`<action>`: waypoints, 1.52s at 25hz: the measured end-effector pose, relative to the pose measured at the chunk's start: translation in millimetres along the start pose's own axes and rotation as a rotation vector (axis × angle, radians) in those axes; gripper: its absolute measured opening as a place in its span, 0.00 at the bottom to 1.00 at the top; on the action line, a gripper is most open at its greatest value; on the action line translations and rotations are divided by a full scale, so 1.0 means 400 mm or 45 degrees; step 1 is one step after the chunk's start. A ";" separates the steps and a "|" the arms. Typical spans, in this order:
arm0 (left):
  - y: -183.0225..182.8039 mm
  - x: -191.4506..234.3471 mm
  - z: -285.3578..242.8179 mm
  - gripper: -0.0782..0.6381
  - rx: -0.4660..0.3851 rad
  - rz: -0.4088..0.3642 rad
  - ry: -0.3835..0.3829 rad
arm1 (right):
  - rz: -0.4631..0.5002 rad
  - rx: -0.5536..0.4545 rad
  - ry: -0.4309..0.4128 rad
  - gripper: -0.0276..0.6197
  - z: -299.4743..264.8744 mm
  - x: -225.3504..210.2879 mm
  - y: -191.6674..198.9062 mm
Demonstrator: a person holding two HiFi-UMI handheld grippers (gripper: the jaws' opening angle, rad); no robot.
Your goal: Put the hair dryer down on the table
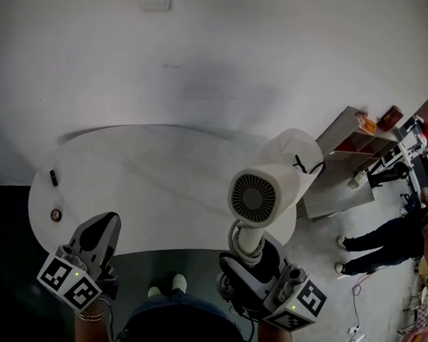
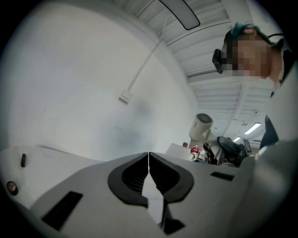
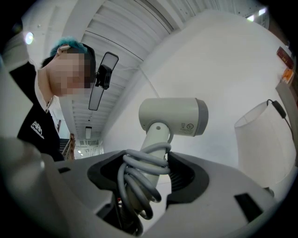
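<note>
A white hair dryer (image 1: 264, 191) stands upright in my right gripper (image 1: 246, 265), its rear grille facing the head camera. The jaws are shut on its handle, where the grey cord (image 3: 139, 179) is wound in loops. The same hair dryer (image 3: 173, 116) rises from the jaws in the right gripper view, barrel level. It hangs above the near right edge of the white oval table (image 1: 149, 185). My left gripper (image 1: 99, 238) is held near the table's front left edge, shut with nothing in it. The left gripper view shows that gripper (image 2: 148, 160) with its pads together and the hair dryer (image 2: 201, 126) far off to the right.
A white lampshade (image 1: 295, 151) with a black cord stands at the table's right end. A small black object (image 1: 53, 177) and a small round brown thing (image 1: 56, 214) lie at the table's left. A wooden shelf (image 1: 351, 149) and a person's legs (image 1: 378, 243) are on the right.
</note>
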State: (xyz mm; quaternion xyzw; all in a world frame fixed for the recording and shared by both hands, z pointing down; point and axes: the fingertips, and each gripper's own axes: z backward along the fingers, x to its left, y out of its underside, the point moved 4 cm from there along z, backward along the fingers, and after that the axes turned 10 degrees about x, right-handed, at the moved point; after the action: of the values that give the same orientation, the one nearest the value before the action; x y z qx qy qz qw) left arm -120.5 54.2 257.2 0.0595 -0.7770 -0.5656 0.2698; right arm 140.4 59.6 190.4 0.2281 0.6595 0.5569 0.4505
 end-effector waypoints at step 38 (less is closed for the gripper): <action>-0.109 0.121 -0.179 0.13 0.090 -0.053 0.056 | 0.009 0.009 0.101 0.48 -0.126 -0.146 -0.005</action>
State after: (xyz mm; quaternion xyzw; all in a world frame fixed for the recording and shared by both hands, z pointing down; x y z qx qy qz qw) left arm -135.9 -41.0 249.9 0.0978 -0.7889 -0.5418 0.2728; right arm 126.7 -14.3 206.9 0.2096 0.6781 0.5646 0.4213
